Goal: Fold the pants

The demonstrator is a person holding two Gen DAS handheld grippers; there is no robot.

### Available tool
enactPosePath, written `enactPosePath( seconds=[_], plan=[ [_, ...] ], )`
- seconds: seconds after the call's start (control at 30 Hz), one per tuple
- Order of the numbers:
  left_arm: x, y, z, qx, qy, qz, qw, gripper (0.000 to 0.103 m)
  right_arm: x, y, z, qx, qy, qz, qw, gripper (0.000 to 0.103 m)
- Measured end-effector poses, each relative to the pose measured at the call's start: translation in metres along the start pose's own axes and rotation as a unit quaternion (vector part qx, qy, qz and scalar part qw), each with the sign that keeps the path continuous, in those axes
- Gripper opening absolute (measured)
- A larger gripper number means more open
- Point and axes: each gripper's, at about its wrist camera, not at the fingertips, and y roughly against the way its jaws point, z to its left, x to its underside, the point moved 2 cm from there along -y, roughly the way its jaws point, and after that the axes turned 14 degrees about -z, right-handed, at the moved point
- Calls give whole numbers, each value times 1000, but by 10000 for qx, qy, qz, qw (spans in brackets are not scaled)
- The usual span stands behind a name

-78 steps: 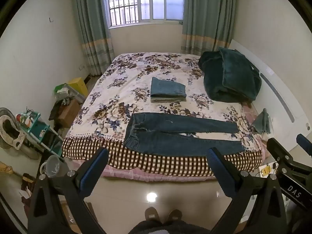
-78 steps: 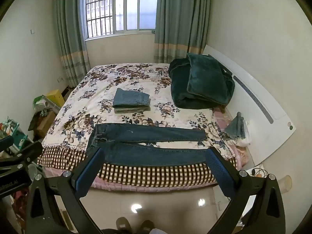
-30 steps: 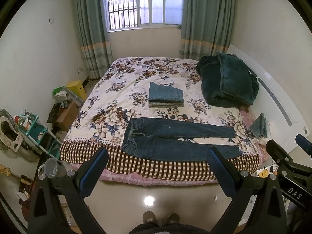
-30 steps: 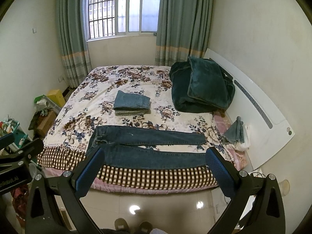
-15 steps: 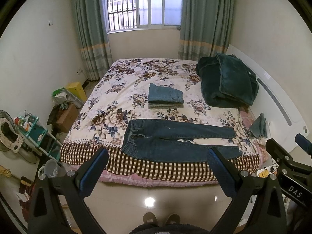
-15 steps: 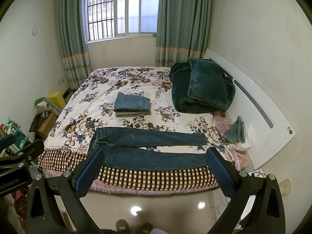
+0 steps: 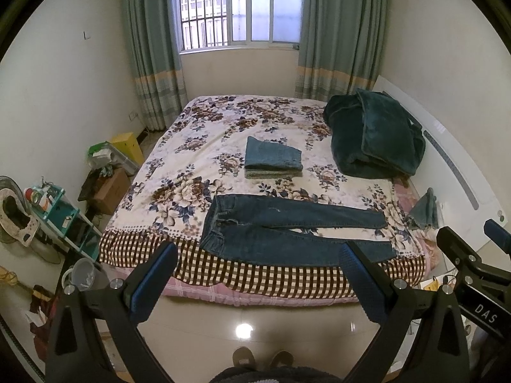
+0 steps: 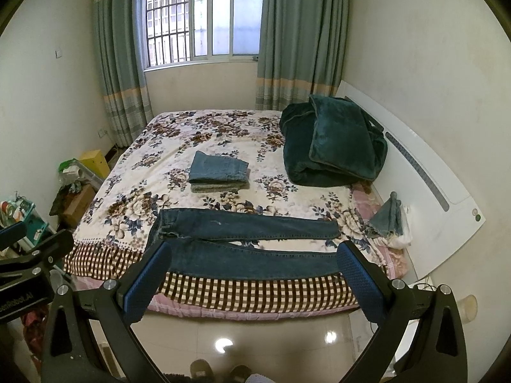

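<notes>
Pants (image 7: 287,233) flat on near bed (image 7: 198,146) edge — long axis across, waist left, legs right. Folded jeans stack (image 7: 273,159), green blanket (image 7: 373,134) behind. Left gripper (image 7: 257,273), right gripper (image 8: 250,271) — jaws spread, empty.

A: Where does the left wrist view sit?
B: Off the foot of the bed (image 7: 223,274), high, facing the window (image 7: 239,9), well back from the mattress.
A: And the right wrist view?
B: Just beside it, same heading, shifted toward the headboard (image 8: 424,172). Both share the bed, jeans (image 7: 287,229), curtains and floor.
</notes>
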Motion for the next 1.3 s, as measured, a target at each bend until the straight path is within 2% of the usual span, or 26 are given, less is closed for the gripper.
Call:
enactPosePath(
  seconds=[0.5,0.63,0.73,0.83,0.97,1.17,1.23,1.3],
  plan=[
    [6,0,-5,-67,17,25,10000,103,5,2,2,-113,-26,17,9999,103],
    [8,-8,-13,-226,59,-16,9997,103,11,-2,-4,-98,-120,36,9999,103],
    [11,-22,-19,-490,100,-141,9986,103,18,-23,-17,-13,-207,95,9997,103],
    [12,-55,-21,-775,112,-167,9968,103,25,-54,-31,40,-360,50,9993,103],
    [18,-116,-21,-1217,-15,-263,9922,103,42,-114,-47,409,-381,-2,9984,103],
    [31,-244,-25,-1405,-81,431,9891,103,54,-229,-69,634,-565,456,9953,103],
    [36,-298,-32,-1461,-209,691,9866,103,58,-274,-86,730,-677,515,9937,103],
    [39,-338,-37,-1445,-258,936,9847,103,69,-328,-98,878,-754,771,9903,103]
  ],
)
